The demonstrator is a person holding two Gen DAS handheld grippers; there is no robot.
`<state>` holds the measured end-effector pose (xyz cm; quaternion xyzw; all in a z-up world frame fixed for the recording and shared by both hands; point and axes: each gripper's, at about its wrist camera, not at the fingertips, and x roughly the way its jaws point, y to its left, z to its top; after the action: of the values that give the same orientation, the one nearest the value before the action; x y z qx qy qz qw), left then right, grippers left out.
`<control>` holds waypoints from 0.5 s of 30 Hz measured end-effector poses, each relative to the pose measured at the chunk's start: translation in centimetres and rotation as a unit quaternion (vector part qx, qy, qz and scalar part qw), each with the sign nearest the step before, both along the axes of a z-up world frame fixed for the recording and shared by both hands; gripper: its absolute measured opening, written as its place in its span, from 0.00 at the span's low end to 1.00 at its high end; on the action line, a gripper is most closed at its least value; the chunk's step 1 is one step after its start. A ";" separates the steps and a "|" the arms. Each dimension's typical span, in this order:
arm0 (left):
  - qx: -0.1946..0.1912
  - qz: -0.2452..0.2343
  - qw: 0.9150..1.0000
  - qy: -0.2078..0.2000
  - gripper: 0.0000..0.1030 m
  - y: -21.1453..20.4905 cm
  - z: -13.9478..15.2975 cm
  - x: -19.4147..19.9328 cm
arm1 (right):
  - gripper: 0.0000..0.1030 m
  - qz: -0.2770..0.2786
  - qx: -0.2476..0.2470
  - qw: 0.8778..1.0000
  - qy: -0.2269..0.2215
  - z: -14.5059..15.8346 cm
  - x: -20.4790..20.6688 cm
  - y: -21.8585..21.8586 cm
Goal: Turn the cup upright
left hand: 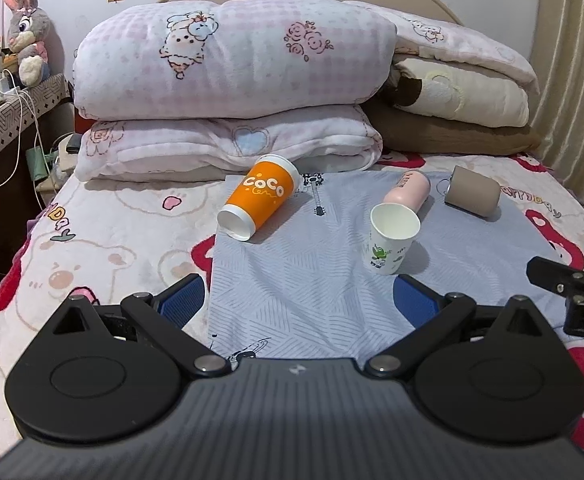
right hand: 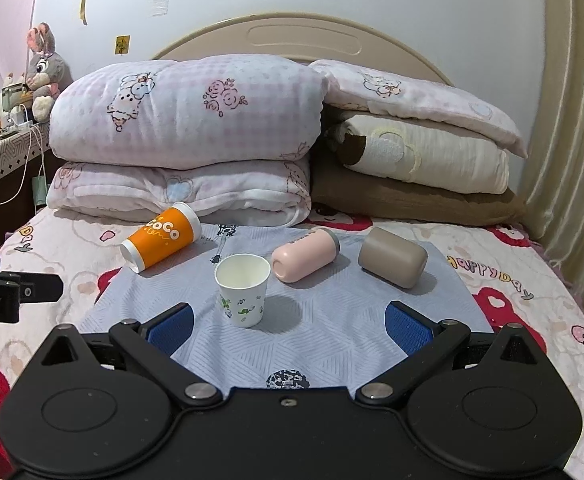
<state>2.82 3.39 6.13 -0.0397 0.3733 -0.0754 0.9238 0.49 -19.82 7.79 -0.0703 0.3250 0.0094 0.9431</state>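
Note:
A white paper cup (left hand: 392, 238) with green prints stands upright on a grey-blue cloth (left hand: 312, 288); it also shows in the right wrist view (right hand: 243, 290). An orange "CoCo" cup (left hand: 259, 202) (right hand: 161, 237) lies on its side at the cloth's far left. A pink cup (left hand: 408, 188) (right hand: 304, 255) and a taupe cup (left hand: 474, 197) (right hand: 392, 257) lie on their sides behind. My left gripper (left hand: 300, 300) is open and empty, short of the cups. My right gripper (right hand: 289, 326) is open and empty, with the paper cup just ahead, near its left finger.
Folded pink quilts (left hand: 231, 92) and pillows (left hand: 464, 92) are stacked behind the cloth on the bed. A bedside table (left hand: 7, 116) with cables and a plush rabbit (left hand: 25, 32) stands at the left. The right gripper's body (left hand: 572, 296) shows at the left view's right edge.

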 end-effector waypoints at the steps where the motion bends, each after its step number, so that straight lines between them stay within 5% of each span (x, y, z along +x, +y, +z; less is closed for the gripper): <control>1: 0.000 0.000 1.000 0.000 0.99 0.0 0.0 0.0 | 1.00 0.001 0.000 1.000 0.000 0.0 0.0 0.0; 15: 0.015 0.010 1.000 0.002 0.99 0.3 -0.5 0.3 | 1.00 -0.002 -0.001 1.000 0.003 -0.3 0.0 -0.1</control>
<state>3.07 3.72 5.67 -0.0296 0.3763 -0.0603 0.9241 0.46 -19.95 7.54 -0.0706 0.3281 0.0069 0.9420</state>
